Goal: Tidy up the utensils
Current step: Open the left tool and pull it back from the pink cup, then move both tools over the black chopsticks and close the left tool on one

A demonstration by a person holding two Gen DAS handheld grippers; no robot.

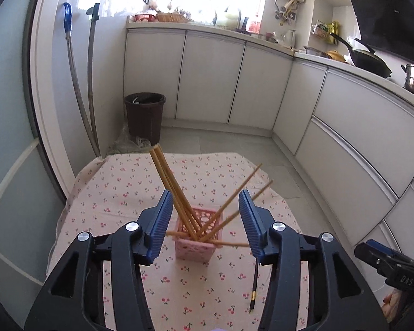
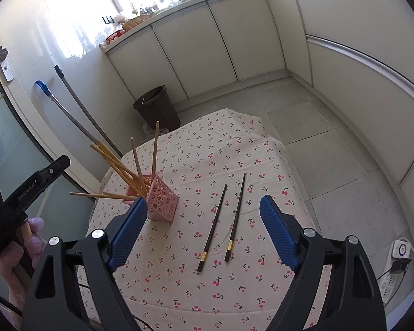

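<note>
Hovering with both grippers, left and right, agape and empty; bamboo chopsticks standing in pink perforated plastic holder, two dark gold-banded chopsticks lying beside it, awaiting pickup.

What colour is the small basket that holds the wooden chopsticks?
Pink, with a pattern of round holes in its walls. The basket shows best in the right wrist view.

A pink lattice holder stands upright near the table's left edge, with light wooden chopsticks leaning out of it fanwise. Two dark chopsticks with gold bands lie side by side, apart, mid-table.
</note>
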